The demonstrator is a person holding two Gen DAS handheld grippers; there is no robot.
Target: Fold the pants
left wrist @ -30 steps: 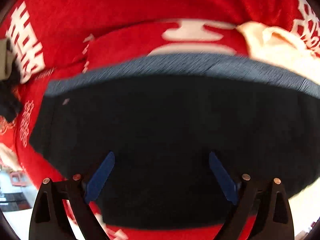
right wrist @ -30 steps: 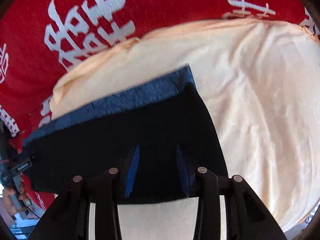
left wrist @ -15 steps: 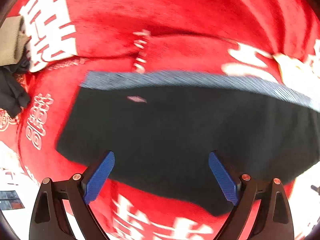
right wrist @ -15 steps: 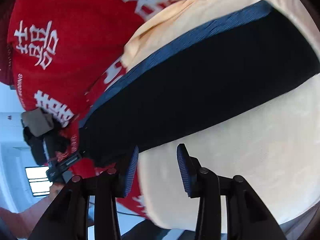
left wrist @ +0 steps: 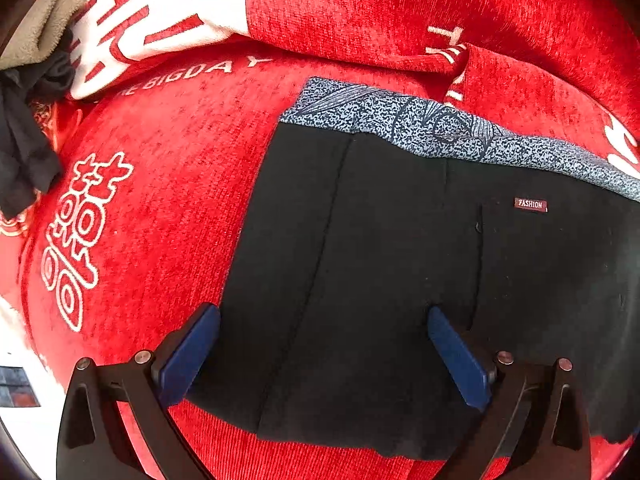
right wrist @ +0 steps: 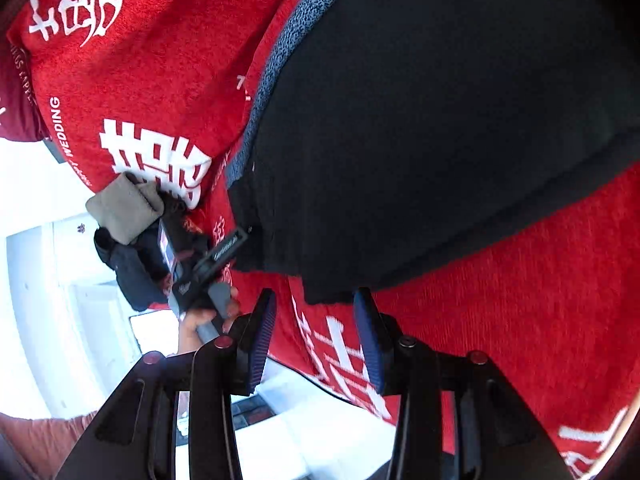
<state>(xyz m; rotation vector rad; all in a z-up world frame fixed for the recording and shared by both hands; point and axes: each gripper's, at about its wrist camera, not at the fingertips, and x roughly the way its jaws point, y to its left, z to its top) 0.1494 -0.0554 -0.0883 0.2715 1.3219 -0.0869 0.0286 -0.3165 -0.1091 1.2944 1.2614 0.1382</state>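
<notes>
Black pants (left wrist: 392, 264) with a blue speckled waistband (left wrist: 440, 128) and a small "FASHION" tag (left wrist: 530, 204) lie folded flat on a red blanket (left wrist: 160, 184). My left gripper (left wrist: 324, 344) is open, its blue fingers spread just above the pants' near left part, holding nothing. In the right wrist view the pants (right wrist: 440, 120) fill the upper right. My right gripper (right wrist: 316, 328) is open with a narrow gap, just off the pants' near corner, empty. The left gripper's body and the hand holding it (right wrist: 208, 280) show at the pants' left edge.
The red blanket with white characters (right wrist: 152, 160) covers the surface. A beige cloth (left wrist: 36, 28) and a dark garment (left wrist: 24, 152) lie at the far left. The blanket's near edge drops to a white floor (right wrist: 320, 412).
Both grippers have drawn back and swung left. The cream garment has left both views. The pants now lie still and sharp on the red blanket.
</notes>
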